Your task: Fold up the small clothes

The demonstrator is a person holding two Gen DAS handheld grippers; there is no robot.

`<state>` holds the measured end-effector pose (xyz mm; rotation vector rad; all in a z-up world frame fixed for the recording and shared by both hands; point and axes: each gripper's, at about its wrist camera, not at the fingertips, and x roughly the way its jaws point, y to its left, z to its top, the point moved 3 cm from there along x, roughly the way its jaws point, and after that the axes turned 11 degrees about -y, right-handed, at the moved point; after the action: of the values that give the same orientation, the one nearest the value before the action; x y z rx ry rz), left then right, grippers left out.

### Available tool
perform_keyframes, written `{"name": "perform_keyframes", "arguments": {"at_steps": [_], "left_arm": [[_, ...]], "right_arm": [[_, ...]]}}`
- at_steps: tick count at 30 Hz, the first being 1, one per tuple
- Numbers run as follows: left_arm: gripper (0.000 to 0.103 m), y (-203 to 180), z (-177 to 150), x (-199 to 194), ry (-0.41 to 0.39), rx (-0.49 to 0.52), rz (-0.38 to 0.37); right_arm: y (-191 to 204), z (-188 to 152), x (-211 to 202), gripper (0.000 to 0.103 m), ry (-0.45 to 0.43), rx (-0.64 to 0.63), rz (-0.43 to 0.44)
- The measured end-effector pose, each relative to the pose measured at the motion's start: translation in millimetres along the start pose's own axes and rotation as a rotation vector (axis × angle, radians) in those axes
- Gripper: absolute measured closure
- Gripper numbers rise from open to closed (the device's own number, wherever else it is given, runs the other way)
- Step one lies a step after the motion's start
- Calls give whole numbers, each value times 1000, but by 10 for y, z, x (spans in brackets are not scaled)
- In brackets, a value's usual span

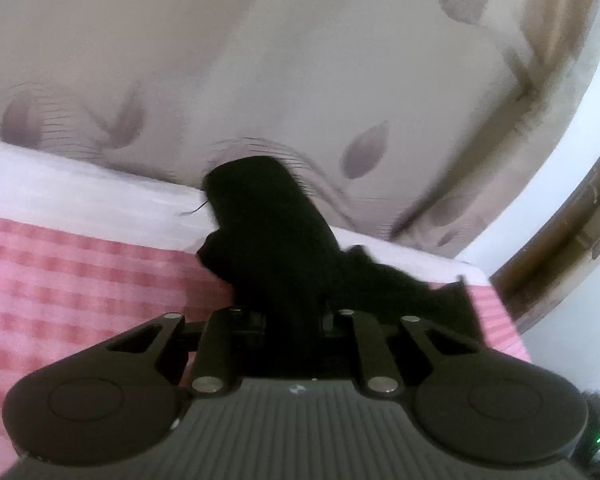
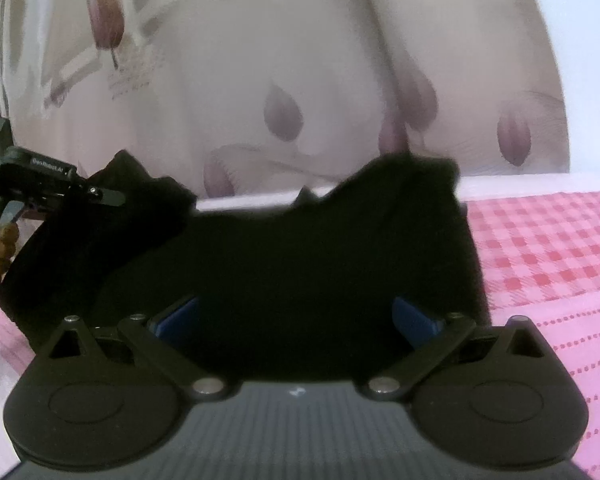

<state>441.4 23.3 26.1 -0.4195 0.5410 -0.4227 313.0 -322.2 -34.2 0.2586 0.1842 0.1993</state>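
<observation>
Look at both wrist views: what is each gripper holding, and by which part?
The left gripper is shut on a bunched edge of the black garment. The right gripper stands open around the garment; no grip shows.

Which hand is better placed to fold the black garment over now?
Probably the left. The left gripper is closed on a bunch of the black garment, lifted off the pink sheet. The right gripper's jaws stand wide apart around the cloth.
</observation>
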Motion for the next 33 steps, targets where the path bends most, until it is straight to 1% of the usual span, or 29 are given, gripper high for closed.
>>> {"name": "perform_keyframes", "arguments": {"at_steps": [3,5,7,9,12,13,14,16,18,19,20,21,22,23,24,25,27,29,30,31,33], "left_arm": [[85,-428,-31,96,41,-11,-6],[85,-696,-106,200,71,-35,-15],[85,-884,-200,318,93,-57,-21],[85,-1026,-310,442,119,-112,-27],[84,-1177,-487,583,132,-146,-32],[80,-1205,-536,650,147,-164,-42],[77,-1215,-583,710,164,-205,-66],[56,-1205,-621,764,174,-290,-127],[44,-1189,-570,679,142,-382,-212],[39,-1190,-525,608,116,-420,-272],[35,-1192,-470,519,95,-434,-315],[24,-1188,-422,409,69,-431,-336],[16,-1164,-372,268,23,-419,-355],[14,-1151,-342,148,-20,-391,-369],[11,-1111,-323,8,-61,-335,-368],[8,-1059,-328,-118,-96,-269,-345],[8,-929,-480,-305,-160,-145,-266],[8,-830,-732,-387,-175,-14,-238],[8,-779,-893,-399,-167,27,-237],[8,-728,-1048,-401,-156,43,-243],[8,-616,-1336,-363,-135,5,-282]], "right_arm": [[-57,23,-41,0,-26,35,7],[-75,34,-60,0,-38,49,12],[-99,42,-79,0,-49,64,18],[-114,52,-93,0,-58,78,24],[-126,59,-108,0,-66,92,25],[-129,61,-108,0,-67,95,25],[-126,61,-107,0,-68,98,26],[-126,57,-114,0,-71,104,31],[-129,54,-123,0,-73,113,35],[-134,54,-123,0,-74,116,37],[-135,54,-127,0,-76,120,40],[-139,53,-134,0,-79,122,44],[-141,54,-143,0,-83,127,52],[-148,51,-155,0,-89,132,60],[-154,48,-173,0,-95,142,73],[-165,47,-189,0,-100,154,90],[-191,52,-212,0,-111,191,141],[-211,66,-181,0,-94,232,193],[-207,84,-159,0,-84,238,190],[-200,99,-132,0,-77,240,176],[-161,126,-38,0,-38,244,158]]}}
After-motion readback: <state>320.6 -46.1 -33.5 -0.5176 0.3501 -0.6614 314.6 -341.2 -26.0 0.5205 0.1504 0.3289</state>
